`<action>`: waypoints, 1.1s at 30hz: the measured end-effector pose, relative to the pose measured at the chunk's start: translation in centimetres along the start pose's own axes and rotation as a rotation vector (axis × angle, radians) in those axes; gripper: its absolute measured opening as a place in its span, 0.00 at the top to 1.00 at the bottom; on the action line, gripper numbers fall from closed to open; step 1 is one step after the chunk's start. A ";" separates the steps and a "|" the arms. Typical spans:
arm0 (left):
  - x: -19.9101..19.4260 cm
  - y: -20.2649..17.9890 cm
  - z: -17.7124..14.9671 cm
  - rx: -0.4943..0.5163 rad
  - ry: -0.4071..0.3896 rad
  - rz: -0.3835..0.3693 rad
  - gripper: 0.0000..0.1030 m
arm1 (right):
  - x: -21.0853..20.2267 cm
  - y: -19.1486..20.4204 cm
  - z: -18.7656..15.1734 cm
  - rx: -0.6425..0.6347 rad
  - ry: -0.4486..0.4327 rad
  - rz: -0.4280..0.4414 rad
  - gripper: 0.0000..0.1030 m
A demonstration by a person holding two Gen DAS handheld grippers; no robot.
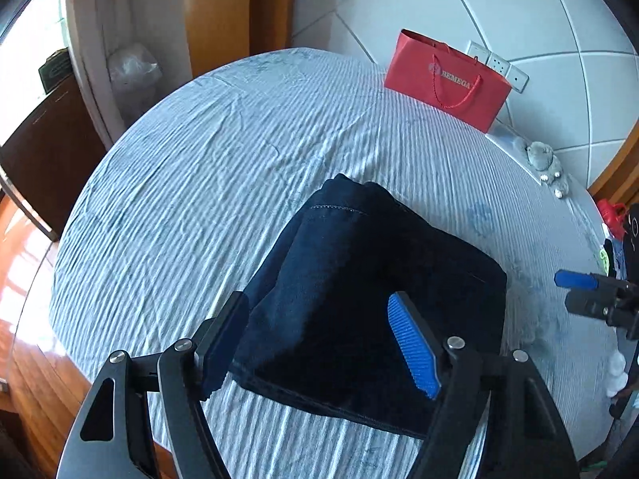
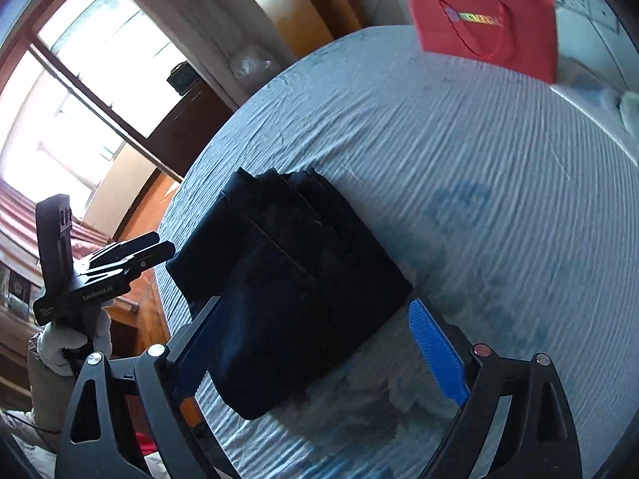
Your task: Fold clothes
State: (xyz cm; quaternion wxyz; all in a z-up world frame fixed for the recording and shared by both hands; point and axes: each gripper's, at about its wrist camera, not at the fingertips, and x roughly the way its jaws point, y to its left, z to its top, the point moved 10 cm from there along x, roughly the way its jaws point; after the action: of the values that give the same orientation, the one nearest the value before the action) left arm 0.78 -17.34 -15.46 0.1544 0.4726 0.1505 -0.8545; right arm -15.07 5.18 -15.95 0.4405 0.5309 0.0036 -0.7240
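Observation:
A folded pair of dark blue jeans (image 1: 359, 279) lies on the bed with the blue-white striped sheet (image 1: 239, 167); it also shows in the right wrist view (image 2: 287, 279). My left gripper (image 1: 319, 335) is open and empty, its jaws spread just above the near part of the jeans. My right gripper (image 2: 315, 343) is open and empty, jaws spread over the near end of the jeans. The right gripper's fingertips (image 1: 575, 279) show at the right edge of the left view. The left gripper (image 2: 155, 249) shows at the left of the right view, held by a gloved hand.
A red paper bag (image 1: 447, 80) stands at the far edge of the bed against a white tiled wall. Small grey items (image 1: 539, 155) lie at the bed's right edge. A dark cabinet (image 1: 44, 151) and wooden floor lie left of the bed.

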 end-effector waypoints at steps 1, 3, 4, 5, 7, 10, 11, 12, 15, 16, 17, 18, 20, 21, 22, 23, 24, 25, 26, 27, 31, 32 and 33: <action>0.6 0.0 0.4 0.025 0.007 -0.016 0.29 | 0.1 -0.2 -0.6 0.035 -0.002 -0.004 0.11; 1.2 0.1 1.2 0.087 0.014 -0.058 0.29 | 0.8 -0.8 -1.8 0.114 -0.018 -0.028 0.11; 1.6 0.3 1.5 0.116 0.023 -0.077 0.29 | 1.1 -0.9 -2.3 0.152 -0.028 -0.047 0.11; 1.9 0.5 1.7 0.145 0.033 -0.096 0.29 | 1.2 -1.1 -2.9 0.194 -0.037 -0.068 0.11; 2.3 0.8 2.1 0.207 0.044 -0.137 0.29 | 1.7 -0.9 -3.7 0.282 -0.059 -0.078 0.11; 2.7 1.3 2.6 0.266 0.063 -0.182 0.29 | 2.1 -0.2 -4.8 0.370 -0.088 -0.118 0.11; 2.8 1.5 2.8 0.282 0.067 -0.196 0.29 | 2.3 0.0 -5.2 0.400 -0.096 -0.137 0.11; 3.1 1.8 3.0 0.300 0.069 -0.195 0.29 | 2.2 0.3 -5.6 0.427 -0.108 -0.142 0.11; 5.4 3.0 2.7 0.374 0.087 -0.133 0.29 | 2.2 1.2 -6.1 0.465 -0.134 -0.162 0.11; 6.5 3.1 2.3 0.391 0.102 -0.127 0.29 | 2.3 1.3 -6.2 0.471 -0.138 -0.177 0.11; 7.7 3.3 1.9 0.407 0.116 -0.122 0.29 | 2.5 1.3 -6.3 0.482 -0.144 -0.186 0.11; 8.7 3.5 1.5 0.423 0.130 -0.117 0.27 | 2.6 1.2 -6.3 0.492 -0.151 -0.195 0.11; 9.2 3.5 1.6 0.436 0.124 -0.119 0.21 | 2.9 1.1 -6.4 0.510 -0.162 -0.214 0.11; 9.3 3.5 1.6 0.442 0.121 -0.121 0.21 | 3.0 1.0 -6.4 0.517 -0.163 -0.226 0.11; 9.0 3.5 1.8 0.442 0.120 -0.127 0.21 | 3.2 0.9 -6.4 0.525 -0.165 -0.239 0.11; 8.5 3.5 2.1 0.441 0.114 -0.137 0.21 | 3.3 0.9 -6.4 0.529 -0.165 -0.242 0.11; 7.8 3.3 2.4 0.436 0.105 -0.158 0.21 | 3.5 1.0 -6.4 0.529 -0.164 -0.240 0.11; 6.9 3.1 2.7 0.428 0.093 -0.192 0.21 | 3.6 1.1 -6.5 0.530 -0.164 -0.239 0.11; 6.3 2.6 2.9 0.420 0.087 -0.227 0.21 | 3.8 1.2 -6.5 0.527 -0.160 -0.243 0.11; 5.9 2.1 3.1 0.416 0.084 -0.256 0.21 | 4.1 1.2 -6.5 0.525 -0.157 -0.248 0.11; 8.0 0.3 2.6 0.448 0.123 -0.283 0.21 | 5.3 1.2 -6.5 0.527 -0.134 -0.253 0.11; 8.9 0.1 2.4 0.447 0.144 -0.283 0.21 | 5.5 1.2 -6.5 0.525 -0.131 -0.255 0.11; 9.5 0.3 2.4 0.426 0.157 -0.299 0.21 | 5.7 1.1 -6.4 0.522 -0.133 -0.263 0.11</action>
State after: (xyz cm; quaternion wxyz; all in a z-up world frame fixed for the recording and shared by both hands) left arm -5.68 -19.69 -22.37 -0.0886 0.5318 0.0469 -0.8409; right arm -9.74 3.89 -22.56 0.1908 0.5726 -0.1430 -0.7844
